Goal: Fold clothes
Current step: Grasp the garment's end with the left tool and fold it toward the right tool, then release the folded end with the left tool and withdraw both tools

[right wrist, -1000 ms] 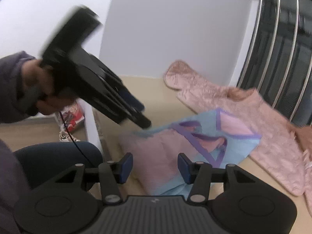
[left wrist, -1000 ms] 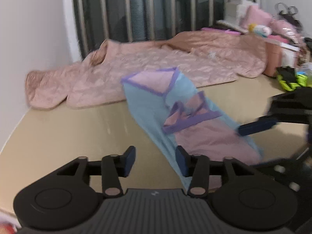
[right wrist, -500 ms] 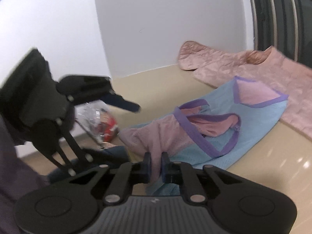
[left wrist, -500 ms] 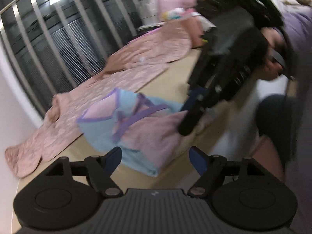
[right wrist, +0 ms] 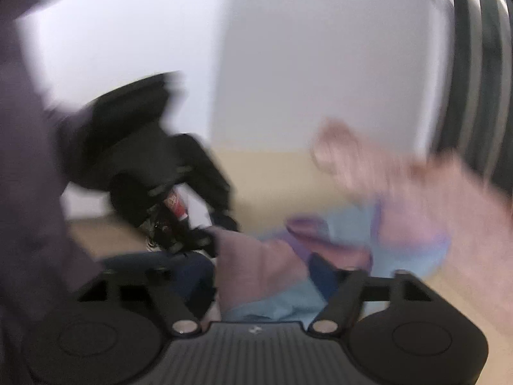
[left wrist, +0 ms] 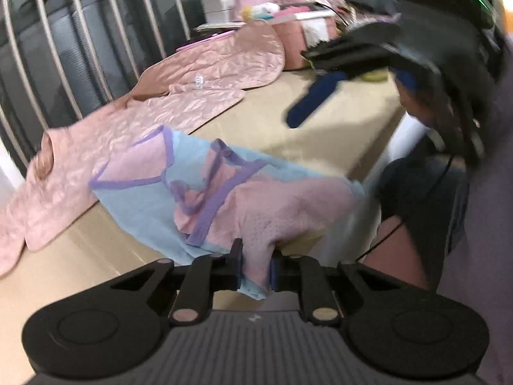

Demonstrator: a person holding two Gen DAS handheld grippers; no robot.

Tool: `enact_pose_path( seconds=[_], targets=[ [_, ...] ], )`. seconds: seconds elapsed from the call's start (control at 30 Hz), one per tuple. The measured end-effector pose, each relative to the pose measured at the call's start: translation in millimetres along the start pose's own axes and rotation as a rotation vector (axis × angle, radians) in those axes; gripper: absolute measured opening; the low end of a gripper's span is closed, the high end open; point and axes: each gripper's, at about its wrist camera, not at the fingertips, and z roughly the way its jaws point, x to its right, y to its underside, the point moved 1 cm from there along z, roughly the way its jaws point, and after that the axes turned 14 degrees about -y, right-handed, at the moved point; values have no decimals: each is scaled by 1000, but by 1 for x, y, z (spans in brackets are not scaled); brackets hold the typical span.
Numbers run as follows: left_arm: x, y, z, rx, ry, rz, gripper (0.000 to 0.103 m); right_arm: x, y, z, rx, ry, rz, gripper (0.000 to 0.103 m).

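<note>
My left gripper [left wrist: 255,268] pinched the pink-and-blue garment [left wrist: 205,189] at its near hem. Right gripper [right wrist: 263,285] stood spread, cloth between the fingers; only the left view showed the pink quilt [left wrist: 179,96] sharply.

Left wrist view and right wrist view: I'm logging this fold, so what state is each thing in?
Left gripper: jaws shut on the top's near edge.
Right gripper: open in the left wrist view, off the table; blurred in its own.
Top: blue, pink and purple, crumpled, partly on the table.
Quilt: pink, spread out behind the top.
</note>
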Motion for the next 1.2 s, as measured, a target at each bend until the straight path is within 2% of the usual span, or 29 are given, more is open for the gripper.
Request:
enact_pose_path(
  seconds=[0.07,0.13,0.17,0.2,0.27,0.33,0.4,0.47,0.57,0.6,0.67,0.73,0.77,0.8,0.83,0.87,1.0,1.07,1.1,1.13,1.2],
  targets=[
    [-8,-4,1,-3,34,-17,13,-19,0,-3,-5,50,-145,75],
    [-13,-6,2,-20,75,-25,10,-19,8,10,-77,64,-197,73],
    [-14,-6,3,-32,88,-28,9,-17,12,16,-101,69,-215,63],
    [-15,-6,4,-45,102,-32,8,-15,15,22,-125,75,-233,42],
    [-19,-6,5,-71,137,-58,7,-7,16,31,-144,53,-181,17],
    [-25,-6,-2,-75,198,-87,7,1,10,25,-119,-13,-54,11],
    [-36,-14,-9,-59,277,-109,8,6,4,13,-106,-124,53,11],
    [-49,-23,-12,-41,336,-137,8,10,-4,-3,-72,-215,91,11],
    [-77,-38,11,-68,347,-245,9,39,-16,-18,6,-295,217,11],
    [-85,-42,19,-76,337,-271,9,52,-19,-18,24,-295,258,11],
    [-97,-48,37,-98,290,-299,10,79,-22,-13,40,-234,313,13],
    [-109,-45,60,-152,276,-385,14,102,-21,-8,58,-140,367,18],
    [-114,-42,71,-180,267,-434,19,114,-20,-5,68,-98,405,30],
    [-119,-37,79,-202,227,-490,37,124,-16,-3,67,-50,453,48],
    [-124,-31,84,-220,178,-549,48,129,-12,-1,59,-16,489,52],
    [-129,-25,88,-234,137,-605,48,133,-9,1,51,19,524,52],
    [-135,-5,89,-232,145,-761,49,127,2,2,81,96,589,51],
    [-132,-3,86,-222,137,-791,47,122,6,-3,116,137,632,52],
    [-129,-3,84,-212,132,-792,41,121,7,-4,133,150,649,52],
    [-126,-4,82,-203,127,-795,31,119,8,-6,151,164,666,52],
    [-120,-5,82,-203,126,-813,23,122,9,-1,161,157,708,50]
  ],
)
